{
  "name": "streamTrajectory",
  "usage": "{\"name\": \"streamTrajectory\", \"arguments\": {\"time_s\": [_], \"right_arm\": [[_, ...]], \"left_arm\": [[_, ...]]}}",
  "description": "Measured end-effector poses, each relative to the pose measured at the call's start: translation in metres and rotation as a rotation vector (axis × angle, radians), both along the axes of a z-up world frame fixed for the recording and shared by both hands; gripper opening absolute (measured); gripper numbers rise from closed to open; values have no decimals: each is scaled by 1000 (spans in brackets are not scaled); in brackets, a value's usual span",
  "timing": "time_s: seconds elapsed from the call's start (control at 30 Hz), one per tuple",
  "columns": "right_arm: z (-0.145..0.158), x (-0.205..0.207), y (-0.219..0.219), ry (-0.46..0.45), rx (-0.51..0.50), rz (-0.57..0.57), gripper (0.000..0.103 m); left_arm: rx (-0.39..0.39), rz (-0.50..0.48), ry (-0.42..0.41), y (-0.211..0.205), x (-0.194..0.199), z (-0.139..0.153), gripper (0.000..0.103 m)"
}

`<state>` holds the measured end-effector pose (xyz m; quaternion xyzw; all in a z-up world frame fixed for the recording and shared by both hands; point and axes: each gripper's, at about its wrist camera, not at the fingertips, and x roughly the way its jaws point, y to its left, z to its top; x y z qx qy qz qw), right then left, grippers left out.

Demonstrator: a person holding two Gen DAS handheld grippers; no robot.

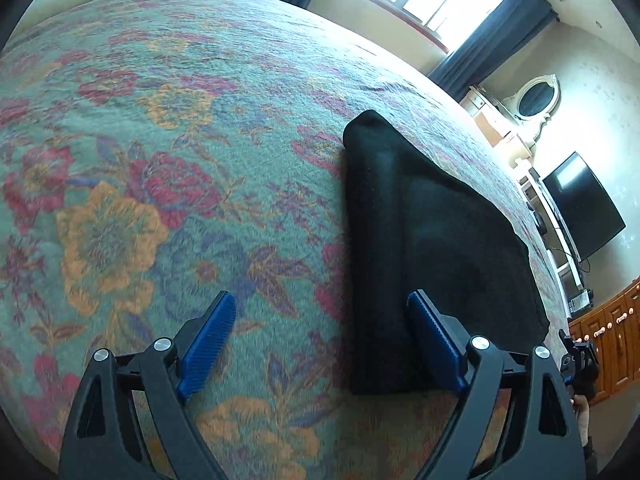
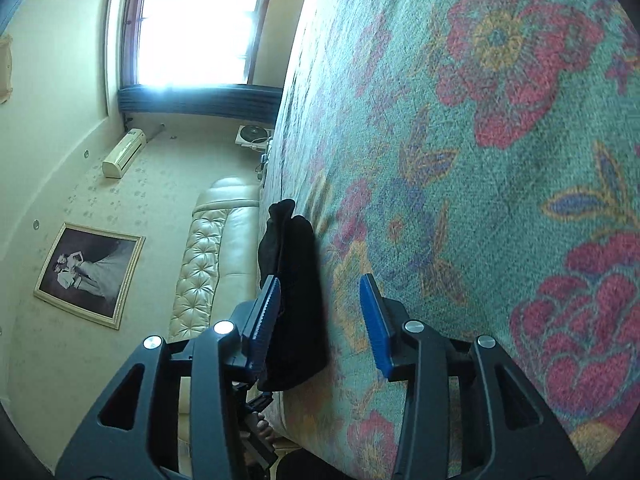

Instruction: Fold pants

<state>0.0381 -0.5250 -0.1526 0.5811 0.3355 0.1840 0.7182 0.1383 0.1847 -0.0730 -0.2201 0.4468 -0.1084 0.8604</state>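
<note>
The black pants point(image 1: 432, 224) lie folded into a thick, compact stack on the floral bedspread point(image 1: 160, 128). My left gripper point(image 1: 320, 300) is open wide just in front of the stack's near left corner. Its right pad point(image 1: 434, 340) overlaps the cloth and its left pad point(image 1: 210, 340) is over bare bedspread. In the right wrist view, which is rolled sideways, the pants point(image 2: 294, 280) appear edge-on between the fingers of my right gripper point(image 2: 320, 280). One blue pad point(image 2: 262, 320) lies against the cloth; the other pad point(image 2: 374, 320) stands apart, with bedspread point(image 2: 500, 160) showing in the gap.
The bed's far edge runs toward a window with dark curtains point(image 1: 480, 52). A TV point(image 1: 580, 208), an oval mirror point(image 1: 534, 98) and wooden cabinets point(image 1: 612, 344) line the wall beyond. A tufted cream headboard point(image 2: 208, 264) and a framed picture point(image 2: 90, 272) stand at the bed's head.
</note>
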Motion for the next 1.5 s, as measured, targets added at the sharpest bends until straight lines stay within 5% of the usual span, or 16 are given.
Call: {"name": "streamTrajectory", "arguments": {"time_s": [0.13, 0.23, 0.43, 0.6, 0.77, 1.07, 1.5], "right_arm": [[-1, -19, -1, -16, 4, -28, 48], [7, -25, 8, -9, -88, -29, 54], [45, -27, 73, 24, -557, 62, 87], [57, -46, 138, 66, -953, 89, 90], [66, -68, 190, 17, -1170, 141, 89], [89, -78, 245, -78, -1287, 180, 92], [84, -78, 251, -81, -1288, 206, 93]], "left_arm": [[24, 49, 1, -6, -30, 5, 86], [88, 73, -24, -22, -54, 12, 86], [266, 29, -117, -75, -99, 32, 86], [319, 23, -156, -104, -115, 45, 86], [423, 53, -190, -117, -123, 46, 86], [418, 38, -154, -122, -124, 42, 86], [439, 14, -151, -130, -127, 43, 86]]}}
